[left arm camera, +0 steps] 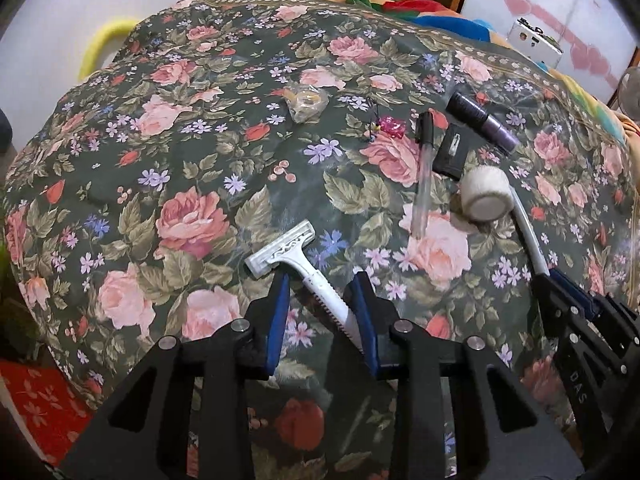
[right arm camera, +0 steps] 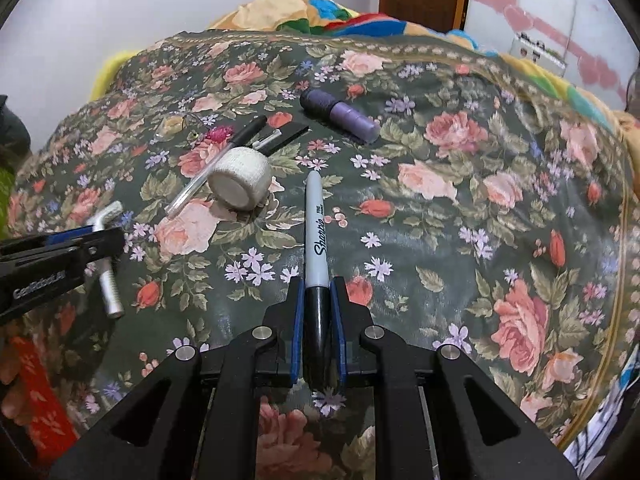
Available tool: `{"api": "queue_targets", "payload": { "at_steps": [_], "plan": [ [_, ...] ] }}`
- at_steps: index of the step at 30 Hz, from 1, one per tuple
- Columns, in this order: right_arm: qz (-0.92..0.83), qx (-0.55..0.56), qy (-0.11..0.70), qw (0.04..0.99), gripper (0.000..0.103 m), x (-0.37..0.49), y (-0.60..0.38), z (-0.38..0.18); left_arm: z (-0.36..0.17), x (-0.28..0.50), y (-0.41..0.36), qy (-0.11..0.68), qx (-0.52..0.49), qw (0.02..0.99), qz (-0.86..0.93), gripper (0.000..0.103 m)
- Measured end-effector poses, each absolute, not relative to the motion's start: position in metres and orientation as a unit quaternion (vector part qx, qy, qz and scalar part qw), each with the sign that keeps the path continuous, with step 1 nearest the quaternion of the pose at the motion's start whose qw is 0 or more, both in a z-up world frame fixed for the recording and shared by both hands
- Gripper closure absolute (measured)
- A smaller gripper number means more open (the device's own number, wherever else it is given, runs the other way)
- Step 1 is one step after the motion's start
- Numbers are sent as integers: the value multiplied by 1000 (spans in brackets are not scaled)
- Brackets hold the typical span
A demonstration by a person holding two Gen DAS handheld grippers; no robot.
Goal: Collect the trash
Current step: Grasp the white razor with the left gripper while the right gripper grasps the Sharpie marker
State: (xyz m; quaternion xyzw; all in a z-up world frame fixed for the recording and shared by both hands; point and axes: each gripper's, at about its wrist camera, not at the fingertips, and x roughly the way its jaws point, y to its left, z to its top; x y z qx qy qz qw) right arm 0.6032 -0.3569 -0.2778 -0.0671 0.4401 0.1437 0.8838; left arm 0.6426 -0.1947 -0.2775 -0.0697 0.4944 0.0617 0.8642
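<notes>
The right claw [right arm camera: 317, 312] grips a Sharpie marker [right arm camera: 315, 248] above the floral bedspread [right arm camera: 440, 200].

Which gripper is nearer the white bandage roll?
Right. The right gripper, shut on a marker, sits just short of the bandage roll; the left gripper, straddling the razor, is farther away.

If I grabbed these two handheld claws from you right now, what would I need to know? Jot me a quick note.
Left gripper: open, fingers either side of the white razor, not yet clamped.
Right gripper: shut on the Sharpie marker.
Still lying on the floral bedspread: bandage roll, clear pen, purple tube, black card, pink wrapper, crumpled plastic.
Done: marker gripped. No bin in view.
Left: clamp the razor, gather the rest.
</notes>
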Motion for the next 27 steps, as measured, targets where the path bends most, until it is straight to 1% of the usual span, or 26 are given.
{"api": "queue_targets", "payload": {
  "at_steps": [1,2,3,5,6,9,12,20,27],
  "plan": [
    [140,-71,438,885,91,602,-355,-278,-278,641,-196,493,-66,865,62,74],
    [137,-73,437,886,91,602,-354,-278,-278,641,-198,492,-67,866,59,80],
    [136,-72,440,885,91,603,-354,-278,-278,640,-200,493,-65,866,57,83],
    [142,-51,454,878,91,606,-358,-276,-278,640,-203,497,-60,864,48,92],
    [148,-33,465,872,91,607,-362,-276,-276,639,-203,501,-62,863,40,95],
    [164,-3,479,862,91,604,-367,-271,-267,629,-203,504,-78,860,13,95],
    [161,2,469,868,91,596,-371,-256,-249,614,-205,487,-84,870,-2,95],
    [159,-1,426,891,91,568,-365,-195,-186,573,-199,444,-80,892,-23,95],
    [177,-23,371,911,91,531,-336,-138,-128,524,-174,395,-66,916,-6,95]
  ]
}}
